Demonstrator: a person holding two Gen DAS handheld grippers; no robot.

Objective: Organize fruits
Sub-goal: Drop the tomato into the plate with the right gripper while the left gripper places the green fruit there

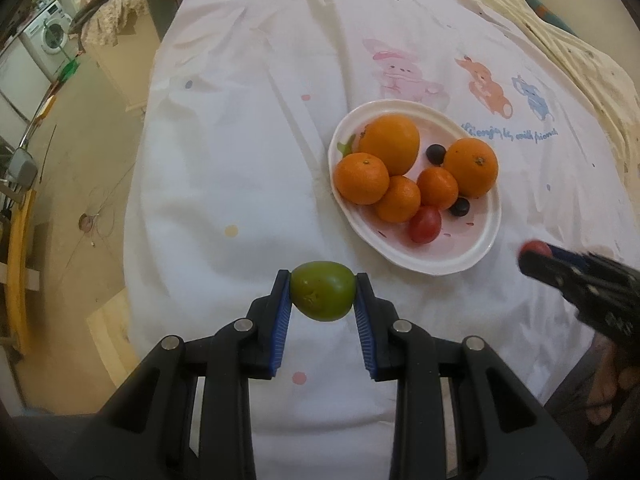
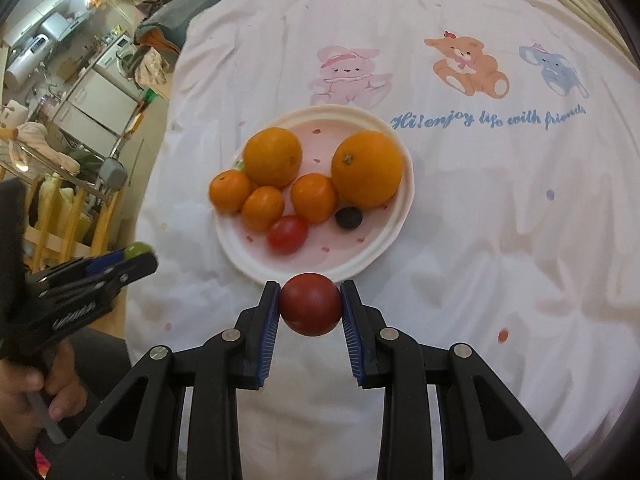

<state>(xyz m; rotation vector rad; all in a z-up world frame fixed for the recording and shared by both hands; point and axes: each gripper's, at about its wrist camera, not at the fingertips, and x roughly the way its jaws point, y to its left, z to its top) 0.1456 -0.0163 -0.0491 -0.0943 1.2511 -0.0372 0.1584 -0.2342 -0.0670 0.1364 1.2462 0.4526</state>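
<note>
**Left wrist view: two fruits in the air, one crowded plate**

Left wrist view shows our left tongs (image 1: 322, 291) pinching a green fruit (image 1: 322, 290) between the blue pads (image 1: 280, 322), held above the white cloth (image 1: 224, 184) short of the plate (image 1: 486, 242). In the right wrist view our right tongs (image 2: 310, 304) pinch a red tomato (image 2: 310, 304) just at the plate's near rim (image 2: 394, 236). Whether the cloth covers a bed or a worktop we cannot tell.

The plate already carries five oranges (image 1: 390, 144), a small tomato (image 1: 425, 224) and dark berries (image 1: 459, 207). Bare space is left mainly along the near edge and the far side.

What we think could go wrong:

- **Rolling off.** Both held fruits are round and smooth. Let go high, or on the sloped rim, either may roll onto the cloth, and the green one is near the cloth's left edge, with floor beyond.
- **Knocking the pile.** The oranges lean on each other. A fruit pushed in among them could nudge the small tomato or a berry over the shallow rim.
- **Tongs meeting.** Both tongs aim for the same near side of the plate. Going in together, we risk them colliding and jarring a grip loose.
- **Bruising.** The red tomato looks soft; squeezing harder could split it.
- **Soft footing.** The cloth is wrinkled, so pressing on the rim may tip the plate.
</note>
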